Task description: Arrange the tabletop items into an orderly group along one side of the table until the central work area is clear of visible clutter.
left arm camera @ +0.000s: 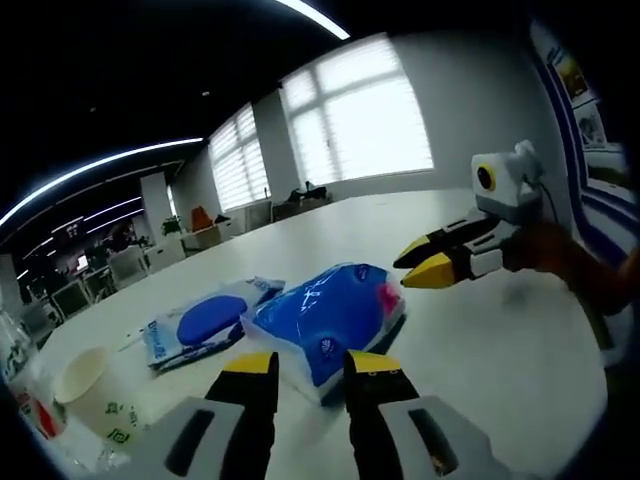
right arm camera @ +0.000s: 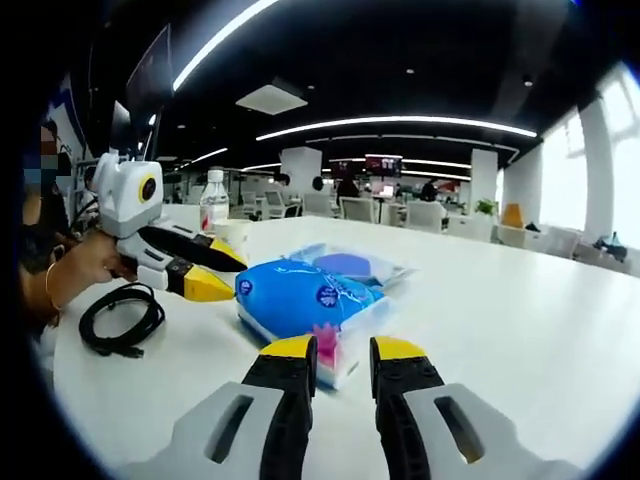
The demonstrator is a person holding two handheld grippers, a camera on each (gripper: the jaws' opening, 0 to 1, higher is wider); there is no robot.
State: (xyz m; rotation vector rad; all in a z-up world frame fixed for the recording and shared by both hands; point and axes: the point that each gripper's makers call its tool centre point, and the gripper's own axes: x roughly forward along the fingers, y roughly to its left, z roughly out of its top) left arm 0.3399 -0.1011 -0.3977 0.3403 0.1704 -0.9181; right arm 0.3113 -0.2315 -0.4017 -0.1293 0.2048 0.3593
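I had my left gripper [left arm camera: 310,365] low over the white round table [left arm camera: 500,340], its jaws apart with nothing between them, pointed at the soft blue plastic pack of tissues [left arm camera: 330,315] lying just ahead at twelve o'clock. My right gripper [right arm camera: 343,350] faced the same pack [right arm camera: 305,305] from the opposite side, jaws likewise apart and empty, the pack's pink-printed end almost at its tips. Beside the pack, touching or nearly so, lay a flat clear packet with a blue oval inside [left arm camera: 205,325]. At nine o'clock in the left gripper view stood a white paper cup [left arm camera: 90,385]. In the right gripper view a coiled black cable [right arm camera: 120,320] lay at nine o'clock, and a clear plastic water bottle [right arm camera: 214,205] stood at eleven.

I judged the pack light, squashy and slick-skinned; pinching a loose end would let it sag, so I meant to close across its plump middle.
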